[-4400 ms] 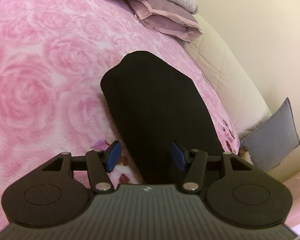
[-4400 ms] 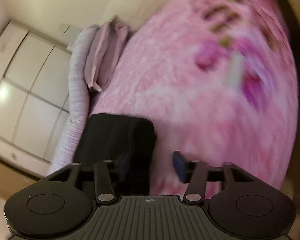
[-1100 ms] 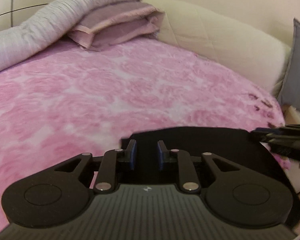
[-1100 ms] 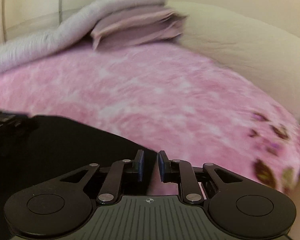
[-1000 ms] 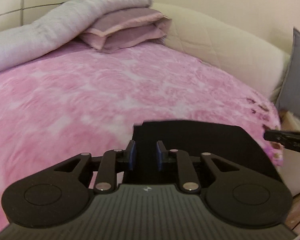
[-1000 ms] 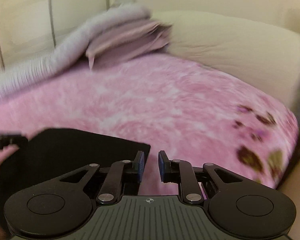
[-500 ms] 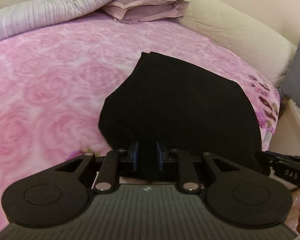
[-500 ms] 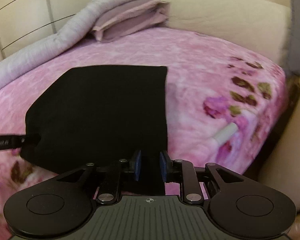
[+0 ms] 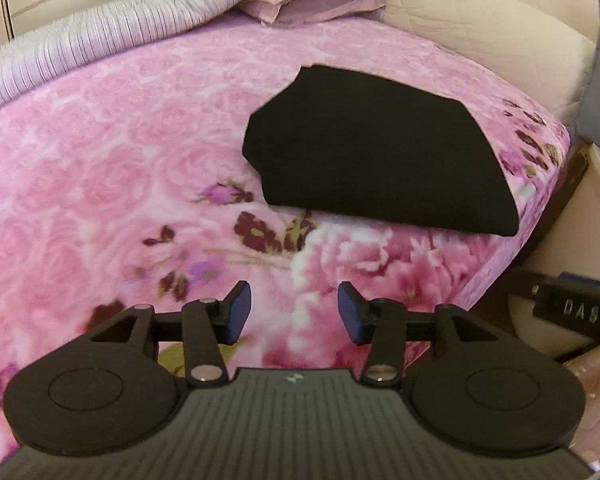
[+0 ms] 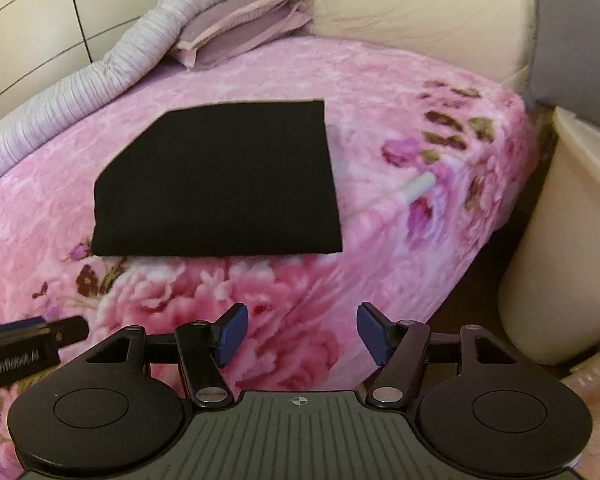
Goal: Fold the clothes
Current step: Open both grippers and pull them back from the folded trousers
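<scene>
Change: both tools were clamped on the black garment (image 9: 376, 160) half a second ago; now it lies released.
Left tool (image 9: 291, 312): jaws opening, empty.
Right tool (image 10: 299, 334): jaws opening, empty.
Garment: folded flat on the pink floral blanket (image 10: 284, 292), near the bed's edge.
Meaning: this fold looks complete.

1 black folded garment (image 9: 376, 160), 1 floral blanket (image 9: 100, 184), perhaps 2 pillows (image 10: 244, 28)

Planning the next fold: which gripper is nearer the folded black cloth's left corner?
Left. The left gripper sits just below the black cloth, towards its left corner; the right gripper sits below its right end.
</scene>
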A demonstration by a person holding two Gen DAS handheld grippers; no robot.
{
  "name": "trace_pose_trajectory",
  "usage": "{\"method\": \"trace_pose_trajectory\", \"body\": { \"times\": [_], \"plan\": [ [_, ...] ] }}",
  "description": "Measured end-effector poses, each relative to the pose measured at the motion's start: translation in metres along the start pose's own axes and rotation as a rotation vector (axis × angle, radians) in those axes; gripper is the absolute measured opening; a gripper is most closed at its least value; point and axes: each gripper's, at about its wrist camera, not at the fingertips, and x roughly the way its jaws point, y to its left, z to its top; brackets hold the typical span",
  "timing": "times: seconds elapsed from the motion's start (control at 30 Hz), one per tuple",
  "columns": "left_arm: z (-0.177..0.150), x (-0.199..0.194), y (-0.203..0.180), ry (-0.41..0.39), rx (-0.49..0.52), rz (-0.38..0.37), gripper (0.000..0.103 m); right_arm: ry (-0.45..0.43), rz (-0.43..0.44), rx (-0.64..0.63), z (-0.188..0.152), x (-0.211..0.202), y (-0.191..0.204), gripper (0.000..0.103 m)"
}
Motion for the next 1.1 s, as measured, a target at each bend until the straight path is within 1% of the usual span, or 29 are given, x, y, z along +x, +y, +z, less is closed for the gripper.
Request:
{"method": "trace_pose_trajectory", "body": {
  "times": [0.1,0.2,0.37,0.6,0.93,1.1],
  "plan": [
    [-0.002,-0.019,0.0,-0.043,0.01,0.016,0.052,-0.014,-0.008,-0.01,-0.003,-0.015,0.002,0.065],
    [-0.004,-0.036,0.002,-0.073,0.007,0.019,0.055,-0.017,-0.017,-0.024,-0.007,-0.027,0.004,0.066],
    [-0.011,-0.055,0.003,-0.092,0.012,0.032,0.055,-0.012,-0.018,-0.059,-0.017,-0.042,0.012,0.066],
    [-0.021,-0.077,0.006,-0.128,0.008,0.055,0.059,-0.028,-0.014,-0.1,-0.027,-0.06,0.023,0.066],
    [-0.032,-0.097,0.0,-0.157,0.029,0.047,0.06,-0.047,-0.002,-0.116,-0.039,-0.08,0.029,0.066],
    [-0.04,-0.11,0.001,-0.174,0.022,0.042,0.06,-0.066,0.01,-0.126,-0.041,-0.089,0.032,0.066]
  ]
}}
